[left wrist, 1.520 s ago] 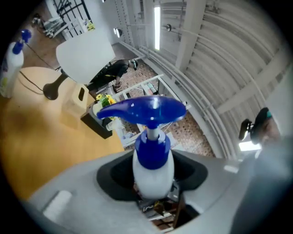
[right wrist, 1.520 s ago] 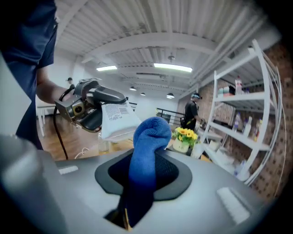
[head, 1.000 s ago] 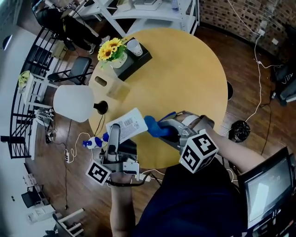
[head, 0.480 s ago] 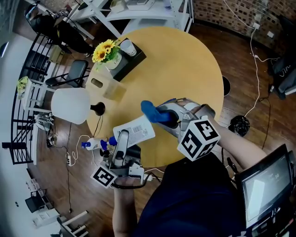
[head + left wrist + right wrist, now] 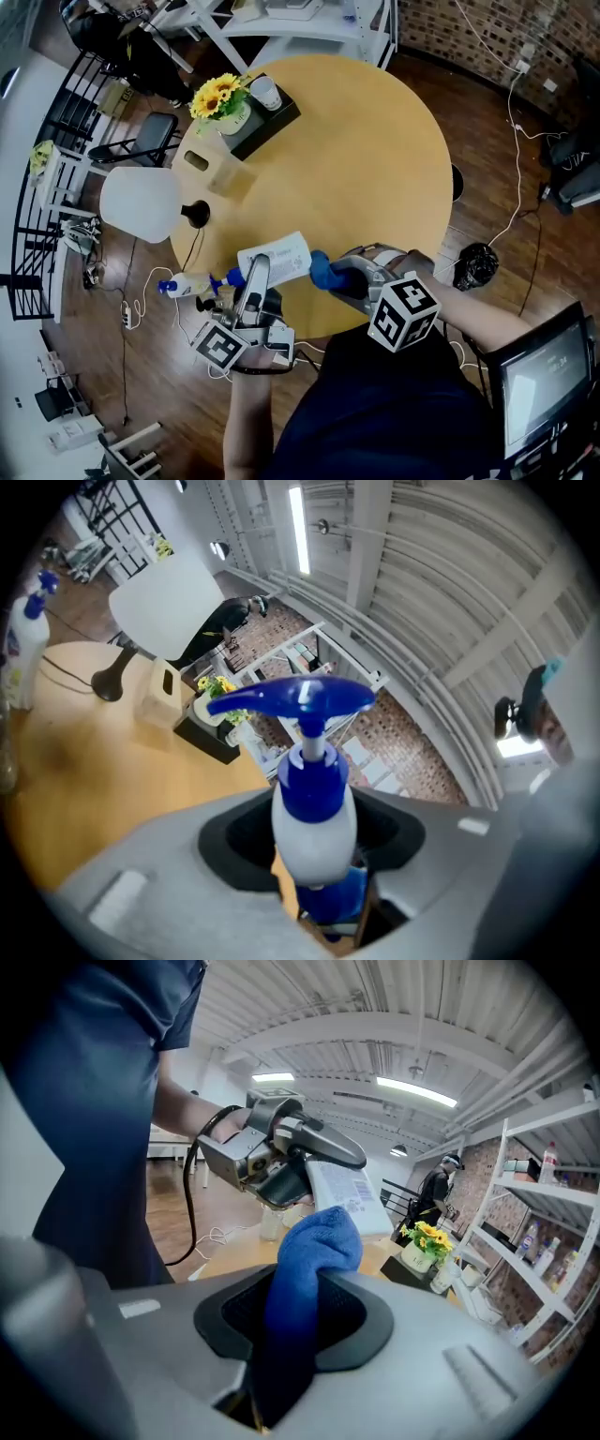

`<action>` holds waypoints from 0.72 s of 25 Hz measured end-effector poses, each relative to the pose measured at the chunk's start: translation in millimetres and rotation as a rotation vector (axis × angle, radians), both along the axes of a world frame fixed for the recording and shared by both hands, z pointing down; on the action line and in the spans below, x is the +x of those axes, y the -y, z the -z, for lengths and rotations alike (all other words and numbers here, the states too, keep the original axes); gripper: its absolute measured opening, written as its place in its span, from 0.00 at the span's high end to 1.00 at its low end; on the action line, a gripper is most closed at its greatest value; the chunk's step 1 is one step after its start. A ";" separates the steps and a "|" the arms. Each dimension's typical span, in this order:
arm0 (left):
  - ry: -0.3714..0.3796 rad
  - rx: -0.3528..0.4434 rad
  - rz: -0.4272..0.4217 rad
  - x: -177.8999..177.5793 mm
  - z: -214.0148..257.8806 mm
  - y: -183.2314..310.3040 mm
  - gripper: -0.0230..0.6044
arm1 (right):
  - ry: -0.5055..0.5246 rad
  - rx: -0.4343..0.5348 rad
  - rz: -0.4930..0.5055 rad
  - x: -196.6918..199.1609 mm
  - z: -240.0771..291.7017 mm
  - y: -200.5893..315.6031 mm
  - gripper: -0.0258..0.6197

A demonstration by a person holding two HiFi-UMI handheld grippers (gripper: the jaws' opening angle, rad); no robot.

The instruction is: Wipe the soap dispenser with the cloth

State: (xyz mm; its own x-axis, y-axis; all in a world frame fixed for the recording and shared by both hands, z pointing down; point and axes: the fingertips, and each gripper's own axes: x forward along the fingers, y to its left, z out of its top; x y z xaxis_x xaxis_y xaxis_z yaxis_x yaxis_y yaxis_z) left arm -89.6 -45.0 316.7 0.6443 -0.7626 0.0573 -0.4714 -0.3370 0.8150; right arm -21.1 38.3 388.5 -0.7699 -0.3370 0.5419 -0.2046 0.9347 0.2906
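While the left tool (image 5: 256, 278) gripped the soap dispenser (image 5: 277, 257) with jaws partly apart, holding it level over the worktop's (image 5: 356, 150) near edge, the right tool (image 5: 339, 278) was clamped tight on the blue cloth (image 5: 321, 268); the cloth's bunched end sat right at the dispenser's base.

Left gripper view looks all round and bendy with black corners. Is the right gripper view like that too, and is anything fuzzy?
Left gripper view: a wide lens curves the ceiling beams and darkens the corners; the soap dispenser up close looks slightly soft. Right gripper view: same round dark edge, and the cloth blurs toward the bottom.
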 end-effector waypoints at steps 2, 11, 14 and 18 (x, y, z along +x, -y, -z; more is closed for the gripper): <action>0.126 0.002 0.009 -6.2 -15.8 2.8 0.64 | 0.035 -0.035 -0.025 0.6 -0.1 2.4 0.80; 0.795 -0.073 0.064 -55.0 -151.0 25.3 0.64 | 0.467 -0.541 -0.620 50.4 -57.5 85.6 0.80; 0.879 -0.143 0.069 -63.6 -196.5 25.9 0.64 | 0.506 -0.692 -0.788 61.5 -102.3 100.3 0.80; 1.050 -0.173 0.082 -70.9 -244.3 21.9 0.64 | 0.284 -0.686 -0.928 75.3 -168.5 95.8 0.80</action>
State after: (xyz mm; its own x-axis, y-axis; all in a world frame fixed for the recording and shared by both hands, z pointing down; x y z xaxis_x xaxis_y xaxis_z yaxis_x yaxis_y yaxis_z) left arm -160.5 -66.9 561.0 0.1563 -0.7298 0.6655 -0.9814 -0.1911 0.0210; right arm 54.3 -57.6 557.0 -0.5067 -0.5354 0.6757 -0.8617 0.3381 -0.3783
